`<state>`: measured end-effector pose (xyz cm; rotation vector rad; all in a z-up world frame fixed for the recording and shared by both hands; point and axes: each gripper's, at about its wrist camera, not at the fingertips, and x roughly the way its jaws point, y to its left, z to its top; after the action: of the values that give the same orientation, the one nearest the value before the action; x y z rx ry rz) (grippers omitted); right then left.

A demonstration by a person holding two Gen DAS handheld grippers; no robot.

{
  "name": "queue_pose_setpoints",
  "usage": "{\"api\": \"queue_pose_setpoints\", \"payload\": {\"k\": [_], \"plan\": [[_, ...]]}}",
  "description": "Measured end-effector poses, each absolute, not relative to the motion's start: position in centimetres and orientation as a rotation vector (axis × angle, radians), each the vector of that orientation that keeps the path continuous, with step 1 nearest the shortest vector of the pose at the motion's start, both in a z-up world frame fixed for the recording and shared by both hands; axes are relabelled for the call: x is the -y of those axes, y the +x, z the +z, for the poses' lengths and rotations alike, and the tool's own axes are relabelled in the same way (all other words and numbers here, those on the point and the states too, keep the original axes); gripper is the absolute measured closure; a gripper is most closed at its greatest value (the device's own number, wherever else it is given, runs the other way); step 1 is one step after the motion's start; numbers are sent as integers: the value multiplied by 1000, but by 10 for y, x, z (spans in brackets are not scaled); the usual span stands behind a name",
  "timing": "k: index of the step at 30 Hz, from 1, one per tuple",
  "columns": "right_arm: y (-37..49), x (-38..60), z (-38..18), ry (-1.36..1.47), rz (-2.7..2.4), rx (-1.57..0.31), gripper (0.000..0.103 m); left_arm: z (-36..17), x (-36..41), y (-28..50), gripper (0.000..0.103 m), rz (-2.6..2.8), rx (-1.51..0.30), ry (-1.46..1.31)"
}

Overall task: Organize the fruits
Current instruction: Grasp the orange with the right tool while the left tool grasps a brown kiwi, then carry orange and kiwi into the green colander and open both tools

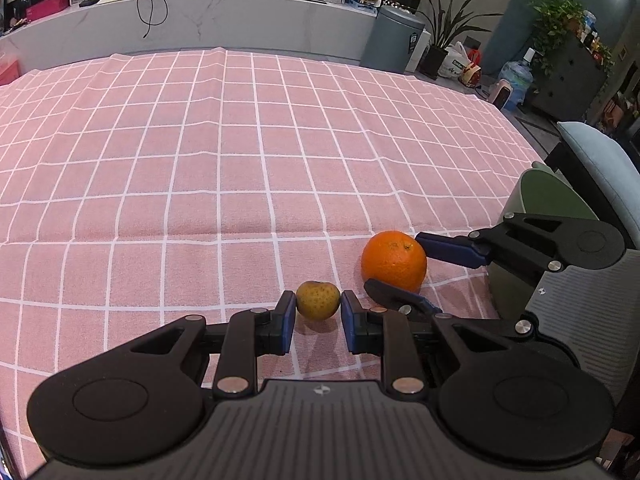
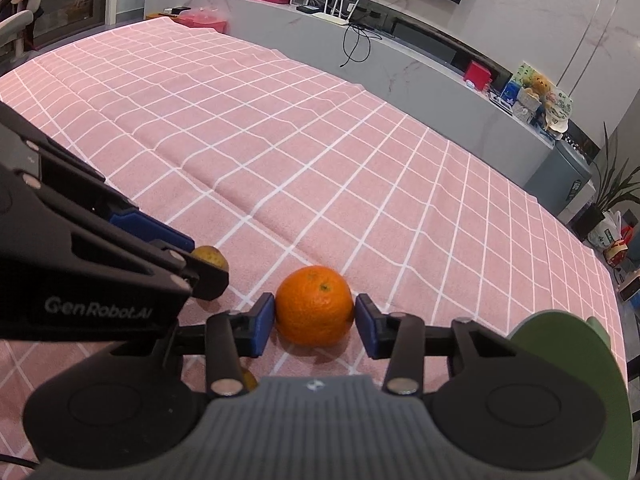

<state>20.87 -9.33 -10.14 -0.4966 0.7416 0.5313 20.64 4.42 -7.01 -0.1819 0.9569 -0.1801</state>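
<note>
Both grippers are at the grasp stage, each with a fruit between its blue pads on the pink checked tablecloth (image 1: pixel 240 168) that covers the worktop. The left gripper (image 1: pixel 318 312) has its jaws narrowed around a small speckled yellow-brown fruit (image 1: pixel 318 300), probably a small pear; the pads sit right at its two sides, and it looks pinched, though the fruit rests on the cloth and has not been lifted. The right gripper (image 2: pixel 315 320) brackets the orange (image 2: pixel 314 306) with jaws set fairly wide; the right pad touches the peel, while the left pad appears to be at the skin or just beside it, so I cannot tell whether that grip is firm. To do this step well, I would judge that each pair of pads should meet its fruit across the widest part, at mid-height, and close gently and evenly, since round fruit will roll or squirt out if squeezed off-centre. The two grippers are very close together, so lifting one at a time, or straight up, would avoid a knock. A green bowl (image 2: pixel 568 344) stands just beside the right gripper at the worktop's near edge and seems the likely destination. Count: one orange, one small yellow-brown fruit, one green bowl, two grippers; a yellowish sliver under the right gripper's body is too hidden to name.
</note>
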Motion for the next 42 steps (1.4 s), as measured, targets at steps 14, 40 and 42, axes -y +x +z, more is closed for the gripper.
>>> {"api": "queue_pose_setpoints", "payload": {"k": [14, 40, 42], "plan": [[162, 146, -37, -367, 461, -634, 64, -34, -36, 188, 76, -231, -819, -248], [106, 280, -20, -210, 231, -794, 64, -4, 127, 167, 76, -532, -906, 77], [105, 284, -21, -207, 241, -797, 64, -6, 132, 167, 76, -535, -920, 97]]}}
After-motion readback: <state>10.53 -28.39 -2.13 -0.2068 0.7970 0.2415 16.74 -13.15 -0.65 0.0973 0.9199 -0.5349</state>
